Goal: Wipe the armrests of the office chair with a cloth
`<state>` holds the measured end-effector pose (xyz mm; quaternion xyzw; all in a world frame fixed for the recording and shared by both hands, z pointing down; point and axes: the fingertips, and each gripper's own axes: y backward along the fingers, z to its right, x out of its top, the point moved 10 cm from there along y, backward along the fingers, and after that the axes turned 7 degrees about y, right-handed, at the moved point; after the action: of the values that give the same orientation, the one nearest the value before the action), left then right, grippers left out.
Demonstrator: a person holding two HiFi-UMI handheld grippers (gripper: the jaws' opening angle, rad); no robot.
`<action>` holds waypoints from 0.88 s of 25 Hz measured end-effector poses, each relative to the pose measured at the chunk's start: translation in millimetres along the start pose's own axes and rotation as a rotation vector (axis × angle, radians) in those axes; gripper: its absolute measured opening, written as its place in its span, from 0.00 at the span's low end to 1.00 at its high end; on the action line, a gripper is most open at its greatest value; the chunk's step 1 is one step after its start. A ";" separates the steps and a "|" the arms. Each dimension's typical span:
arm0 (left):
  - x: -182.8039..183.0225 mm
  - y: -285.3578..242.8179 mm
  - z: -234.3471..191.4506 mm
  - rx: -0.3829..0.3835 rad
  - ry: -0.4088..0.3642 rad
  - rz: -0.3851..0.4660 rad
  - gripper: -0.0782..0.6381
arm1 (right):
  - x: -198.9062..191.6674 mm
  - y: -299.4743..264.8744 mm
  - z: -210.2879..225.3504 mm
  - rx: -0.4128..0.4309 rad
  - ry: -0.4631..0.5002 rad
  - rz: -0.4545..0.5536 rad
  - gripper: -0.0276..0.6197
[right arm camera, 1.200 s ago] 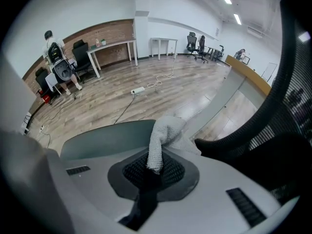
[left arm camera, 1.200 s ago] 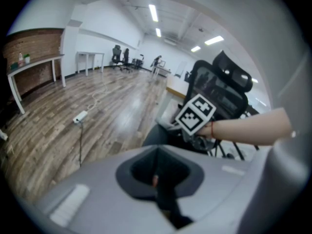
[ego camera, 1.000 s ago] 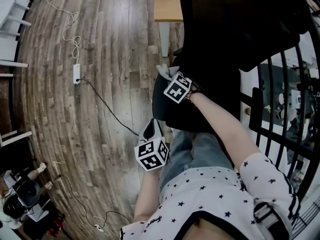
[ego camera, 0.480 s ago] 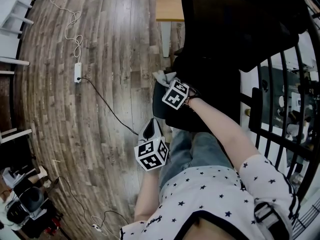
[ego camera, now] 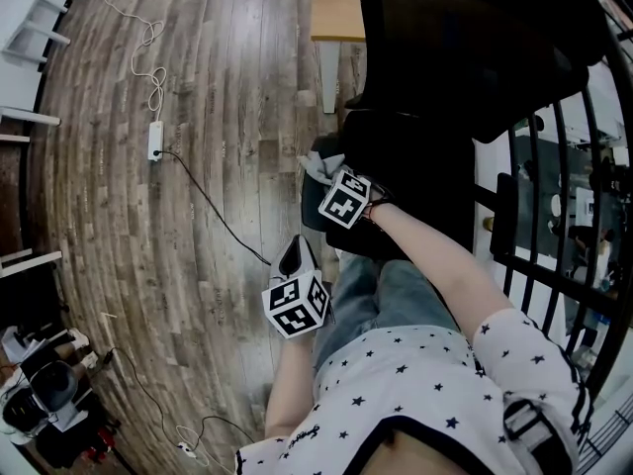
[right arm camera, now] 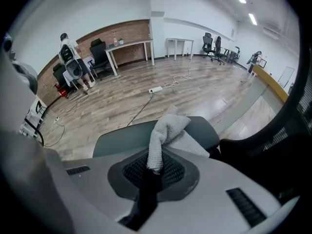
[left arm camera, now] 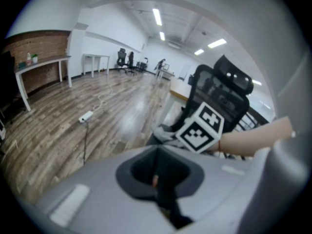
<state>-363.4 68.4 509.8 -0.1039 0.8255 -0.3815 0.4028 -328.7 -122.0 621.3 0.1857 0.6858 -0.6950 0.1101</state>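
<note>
Grey cloth [right arm camera: 165, 130] is pinched between the two halves of the right tongs [right arm camera: 155, 167], which are closed tight on one bunched corner. The rest of the cloth spills forward onto the dark armrest [right arm camera: 117, 138] and lies on its padded top. In the head view the right tongs [ego camera: 331, 181] sit over that armrest [ego camera: 313, 209] at the near side of the black chair [ego camera: 445, 87], with the cloth [ego camera: 316, 163] showing pale just past their marker cube [ego camera: 346, 199].

The left tongs [left arm camera: 157, 177] are pressed together. A small pale speck shows at the slit, and I cannot tell what it is. In the head view they [ego camera: 295, 255] are held apart from the chair, nearer the person, beside a knee [ego camera: 381, 295] in blue jeans, pointing toward the armrest.

Around them is a wood plank floor [ego camera: 198, 216]. A white power strip [ego camera: 153, 142] lies on it well to the left, with a black lead running toward the chair. A tan counter [ego camera: 336, 3] stands beyond the chair, and a black railing [ego camera: 554, 236] runs along the right.
</note>
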 end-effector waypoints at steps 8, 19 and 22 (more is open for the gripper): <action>-4.0 8.4 -0.7 0.010 0.010 0.014 0.12 | -4.0 3.1 -24.7 0.028 0.026 -0.003 0.09; -7.4 14.6 -1.8 0.023 0.016 0.026 0.12 | -7.1 3.7 -57.6 0.076 0.058 0.001 0.09; -8.6 16.0 -1.2 0.026 0.016 0.028 0.12 | -8.9 4.5 -67.3 0.087 0.075 0.002 0.09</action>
<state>-356.5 84.1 503.9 -0.0842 0.8251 -0.3871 0.4029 -311.6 -56.2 621.5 0.2171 0.6586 -0.7164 0.0768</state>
